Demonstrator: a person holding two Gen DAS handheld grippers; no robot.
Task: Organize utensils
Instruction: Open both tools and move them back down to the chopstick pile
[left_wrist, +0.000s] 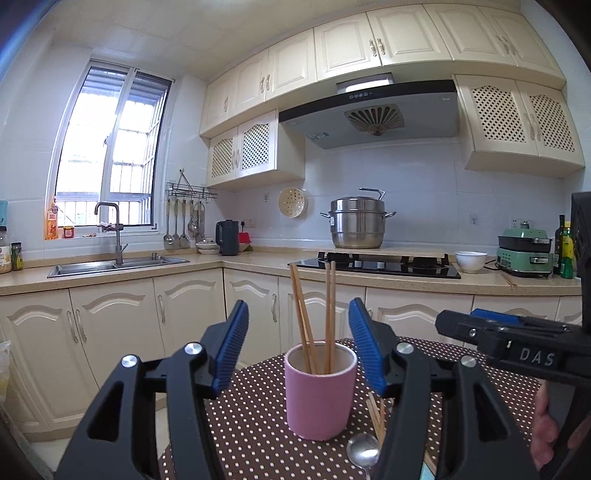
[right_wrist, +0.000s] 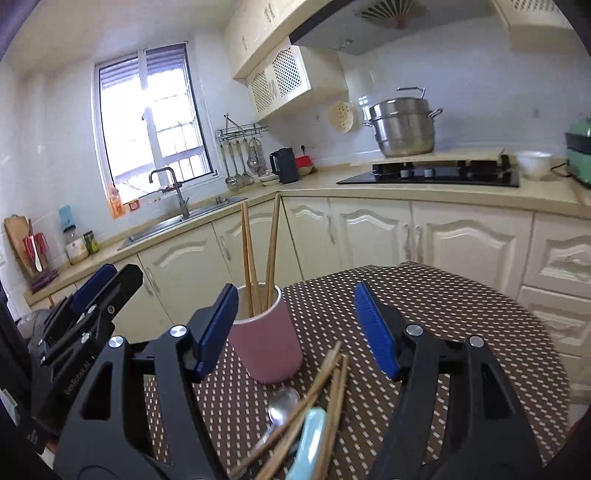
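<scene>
Kitchen counters and cream cabinets behind a dotted tablecloth (left_wrist: 251, 406): we sort utensils into a pink cup (left_wrist: 320, 391).

Left wrist view: our left gripper (left_wrist: 299, 347) stands released, jaws flanking the pink cup without touching it; four chopsticks (left_wrist: 328, 317) stand upright inside, and a metal spoon (left_wrist: 364, 452) lies on the cloth just in front of the cup. Right wrist view: our right gripper (right_wrist: 295, 332) is also released and holds nothing; loose chopsticks (right_wrist: 325, 391), the metal spoon and a light-blue spoon (right_wrist: 310, 439) lie in a crossed pile near the cup. We judge the loose chopsticks light, stiff and prone to rolling, so take one at mid-length. The metal spoon is probably slippery: grip its handle. The light-blue spoon looks ceramic and fragile; clamp gently.
</scene>
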